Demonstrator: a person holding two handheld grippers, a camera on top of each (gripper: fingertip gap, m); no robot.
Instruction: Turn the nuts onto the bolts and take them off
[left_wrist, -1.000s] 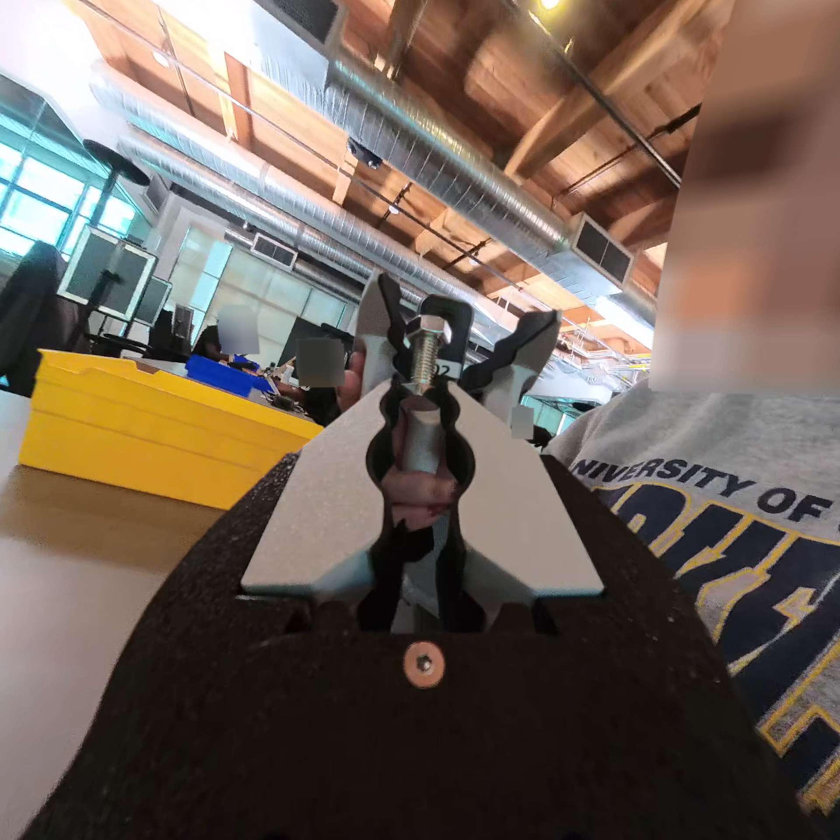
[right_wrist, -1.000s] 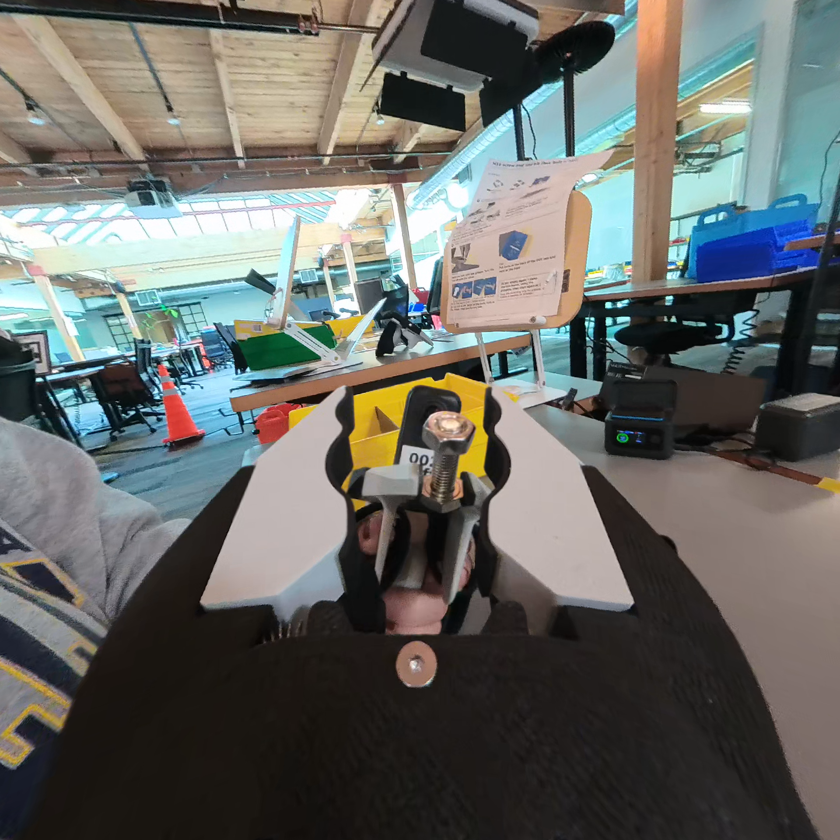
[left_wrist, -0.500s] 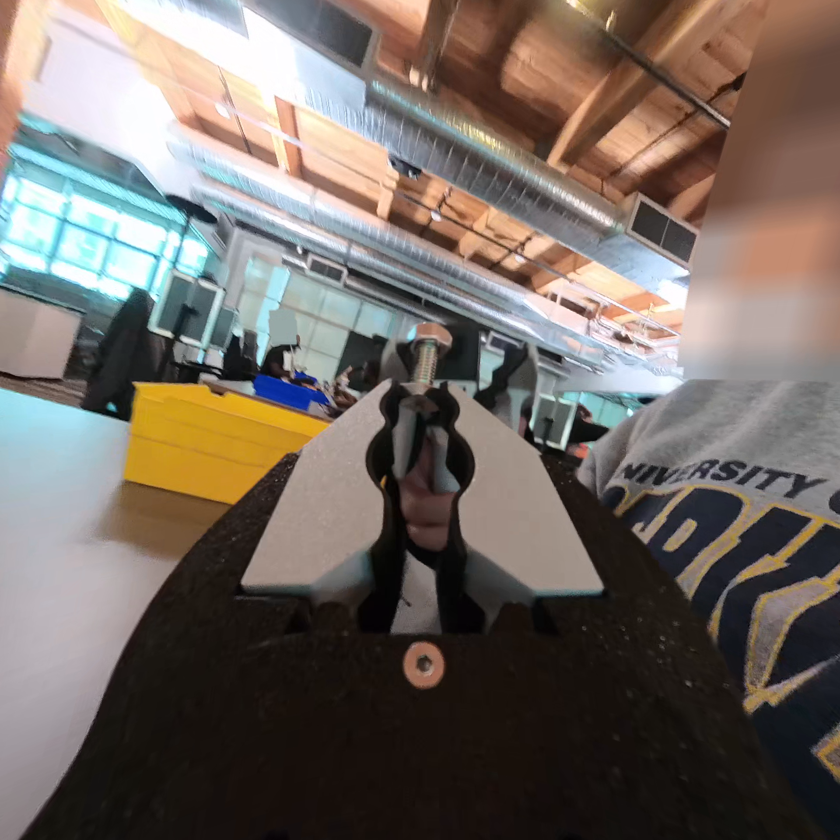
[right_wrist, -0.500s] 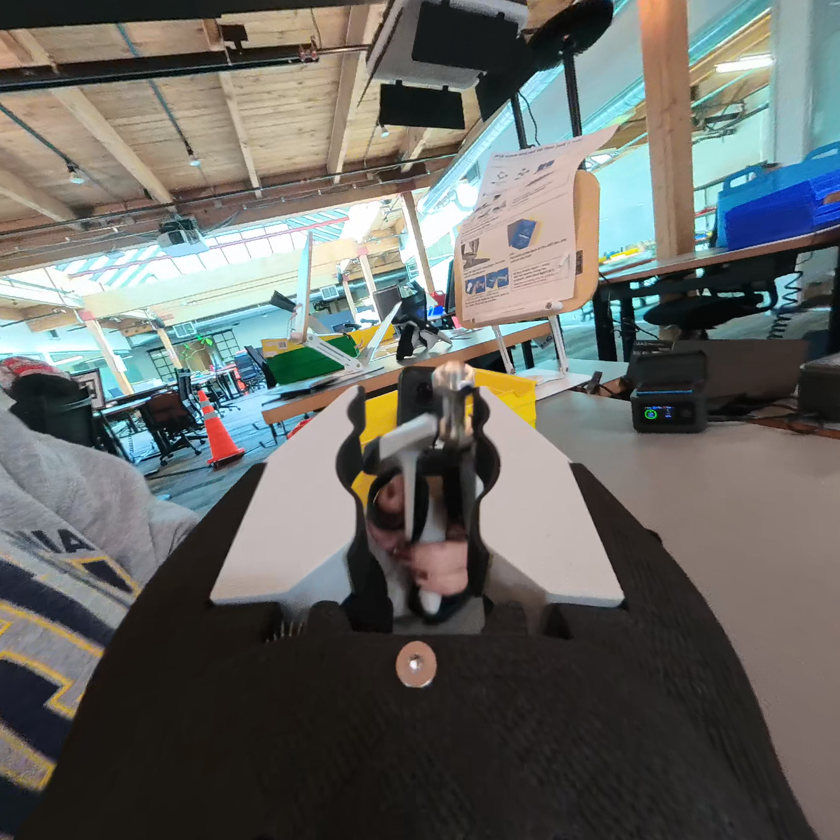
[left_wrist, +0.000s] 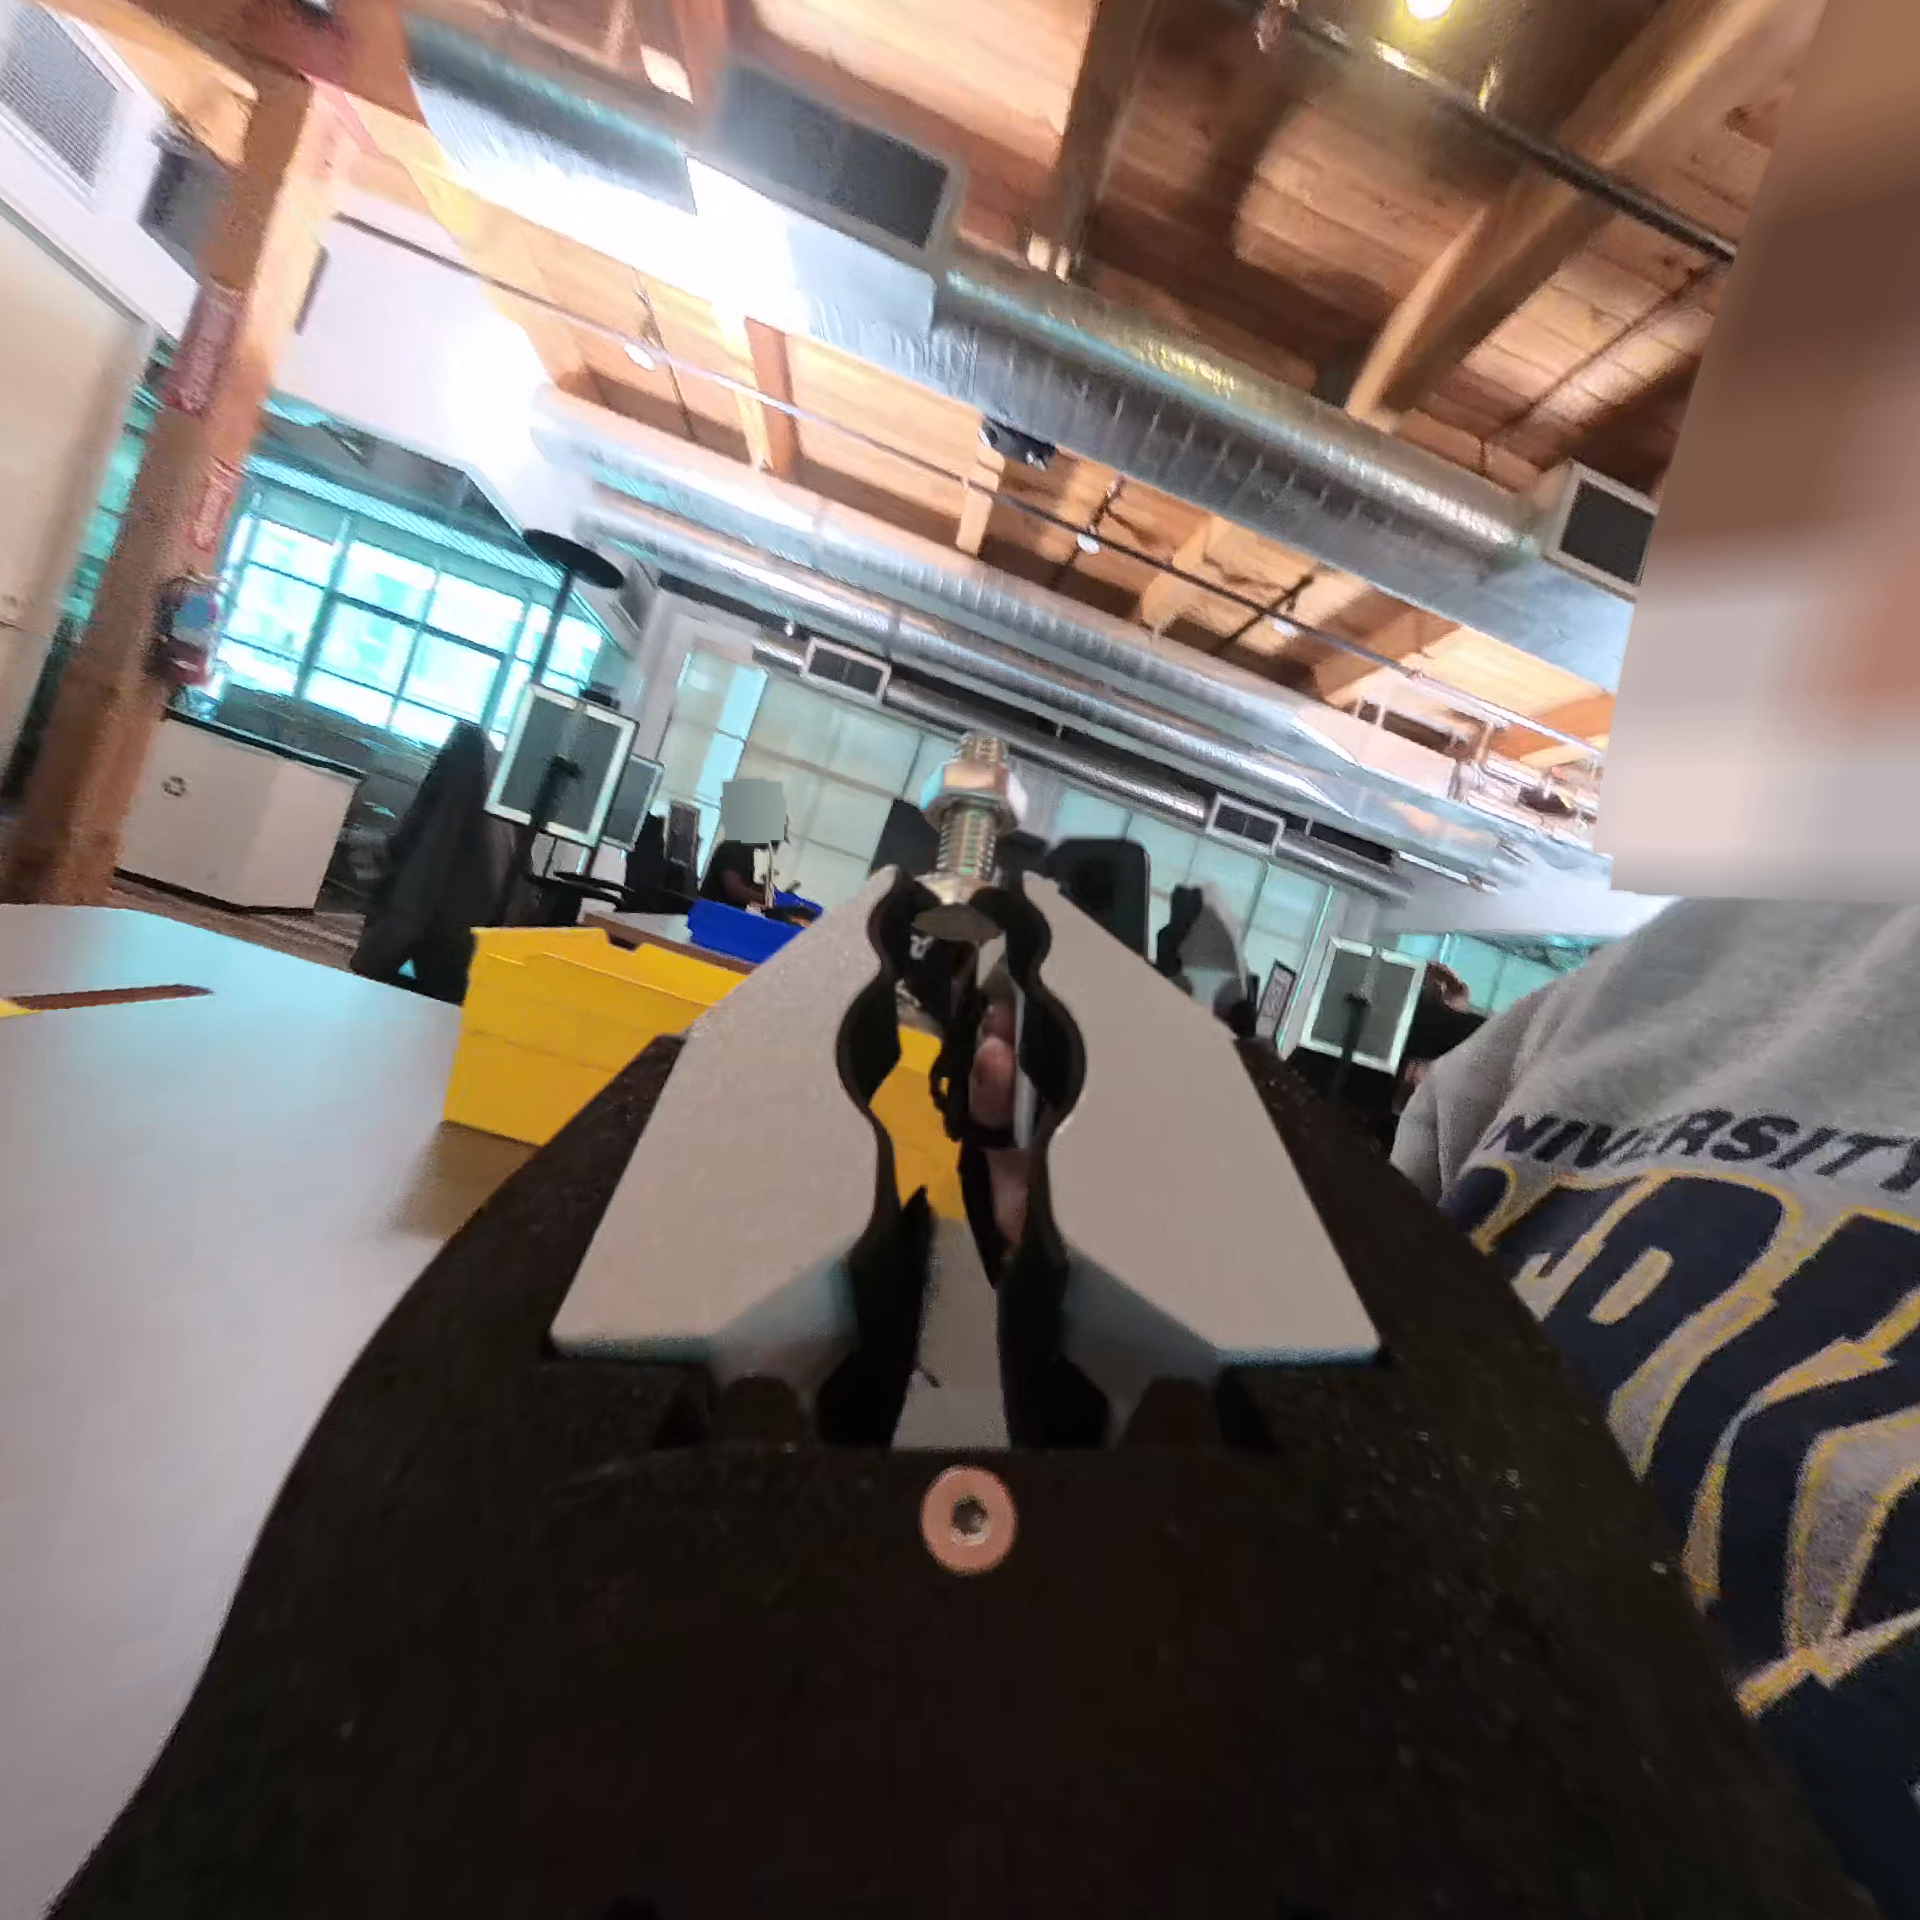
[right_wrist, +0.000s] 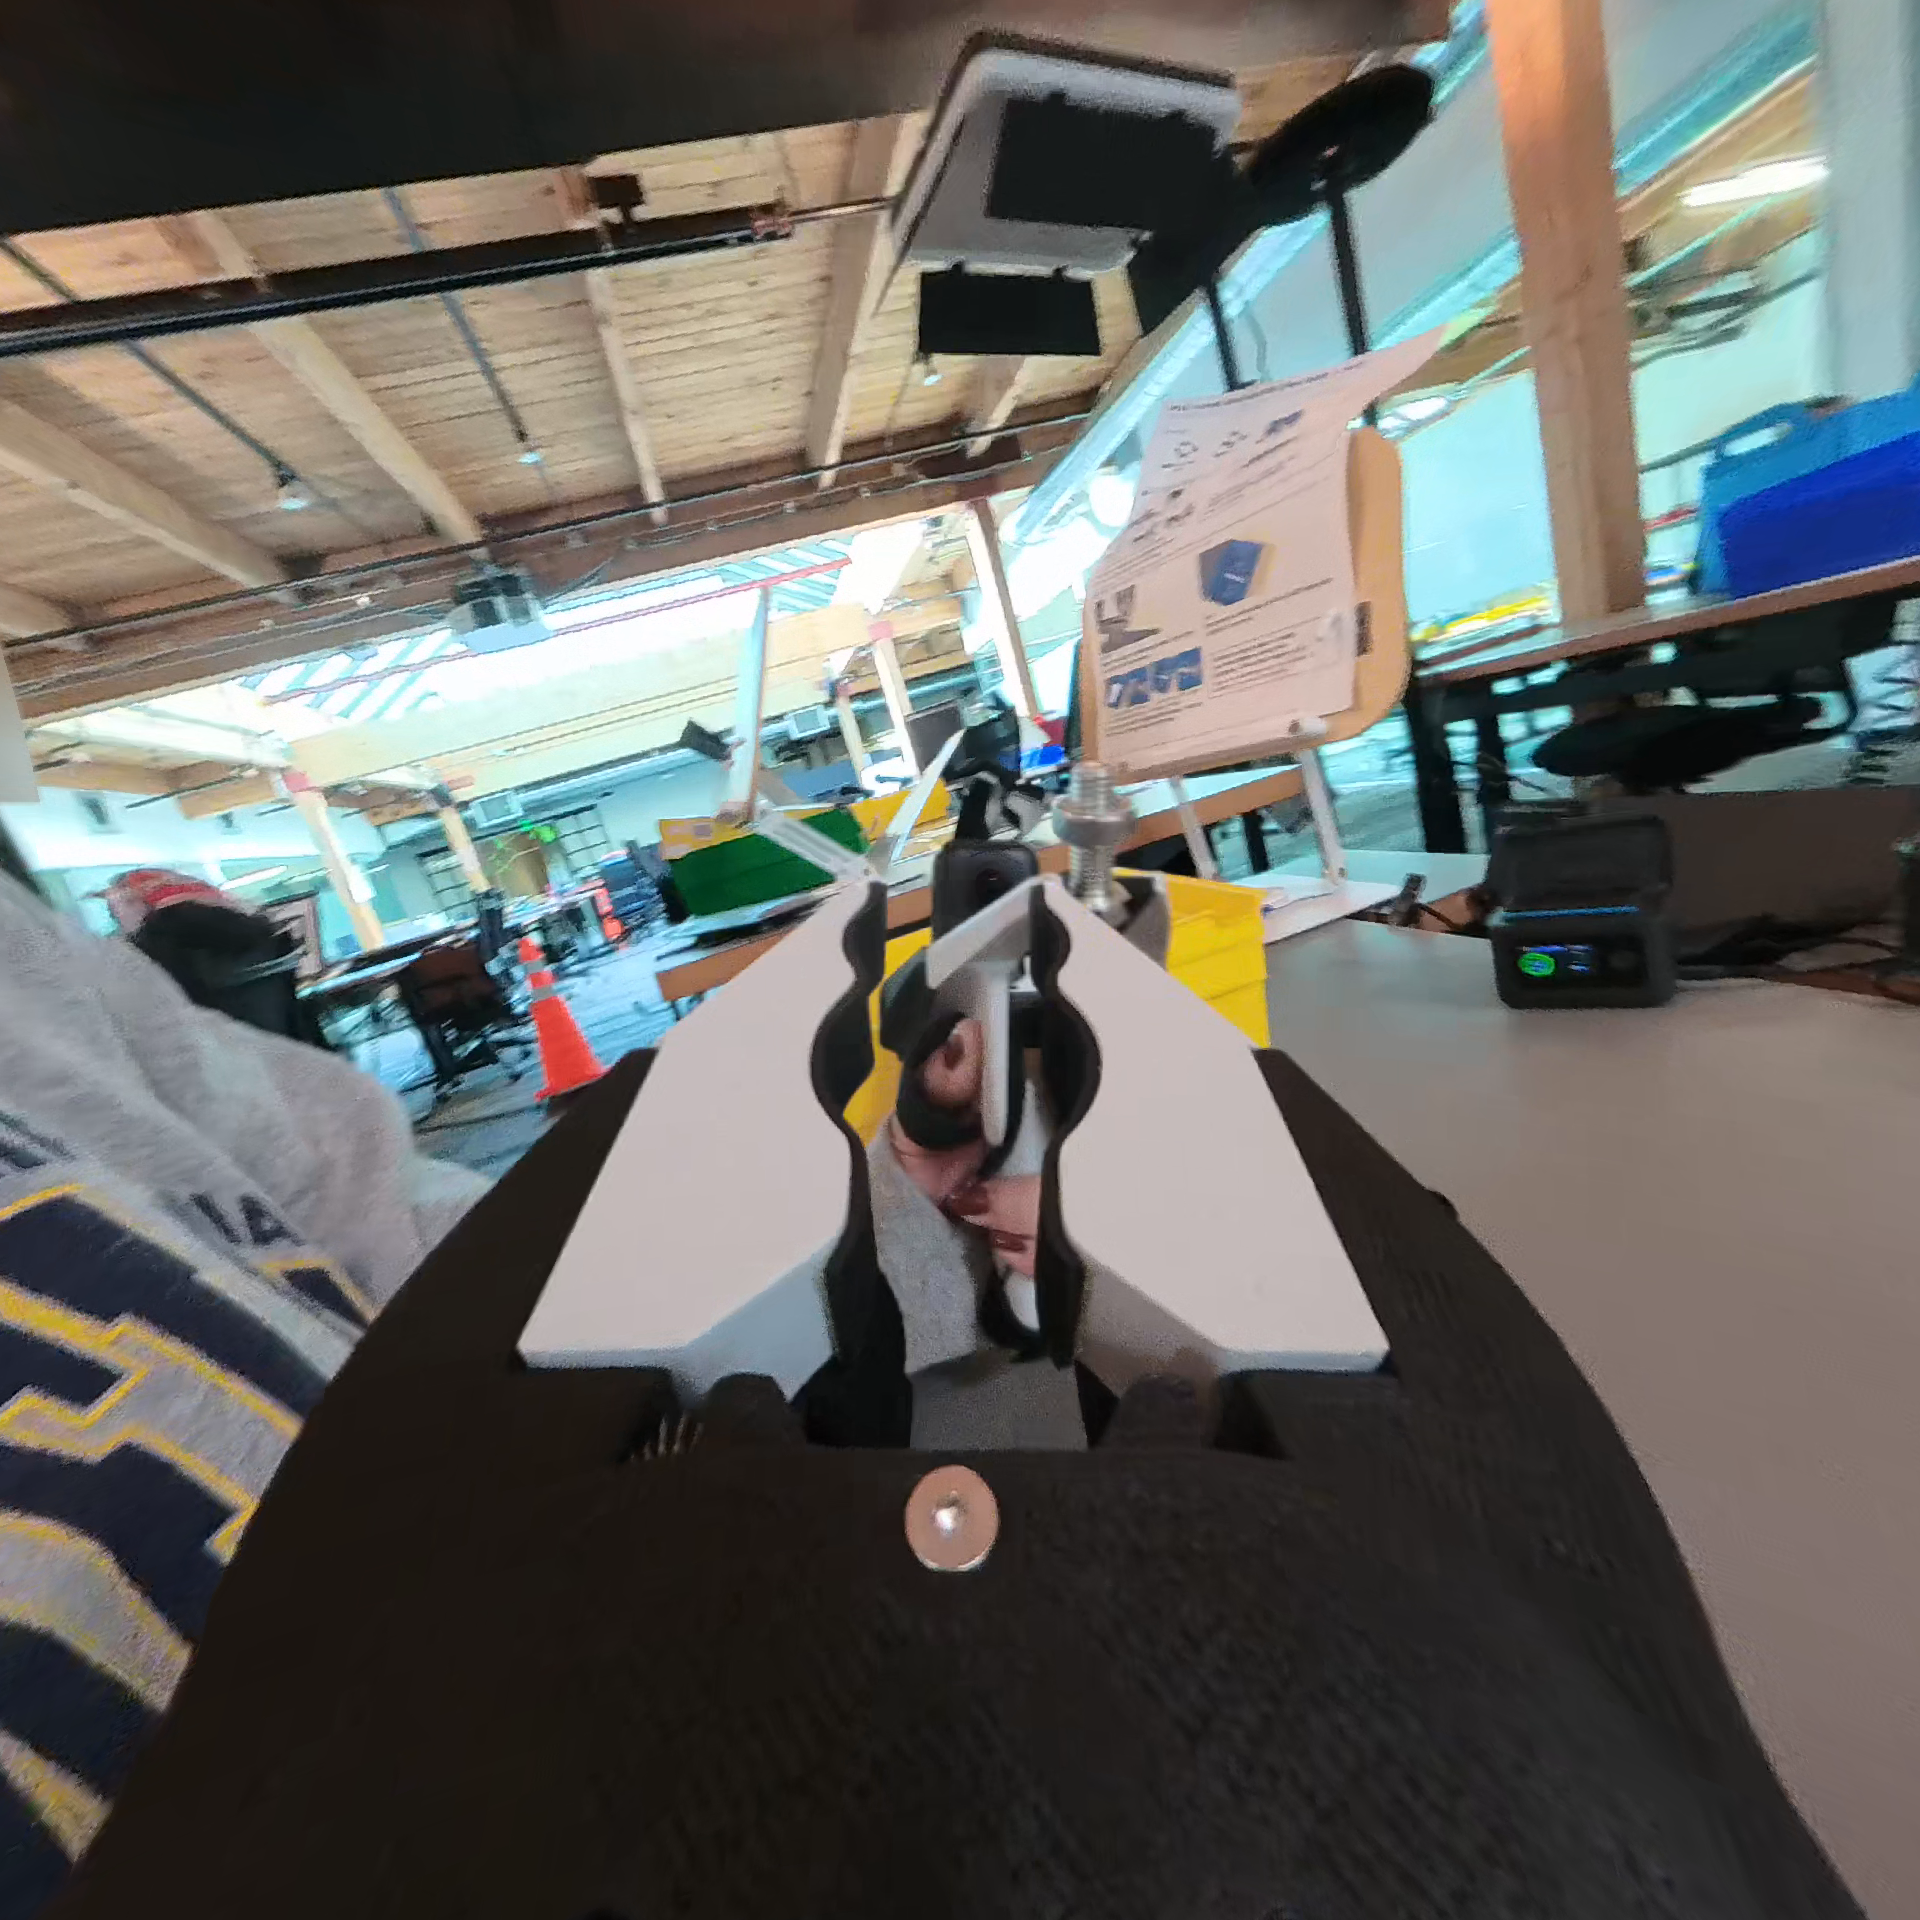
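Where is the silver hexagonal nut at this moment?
In the left wrist view, the silver hexagonal nut sits near the upper end of the threaded steel bolt, which stands upright at the tips of the left tool, above the yellow plastic bin.

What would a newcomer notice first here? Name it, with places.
The steel bolt stands upright, its head pinched at the tips of the left gripper, with a nut threaded near its top. Behind it sit yellow bins on the table. The right gripper faces the bolt, holding nothing.
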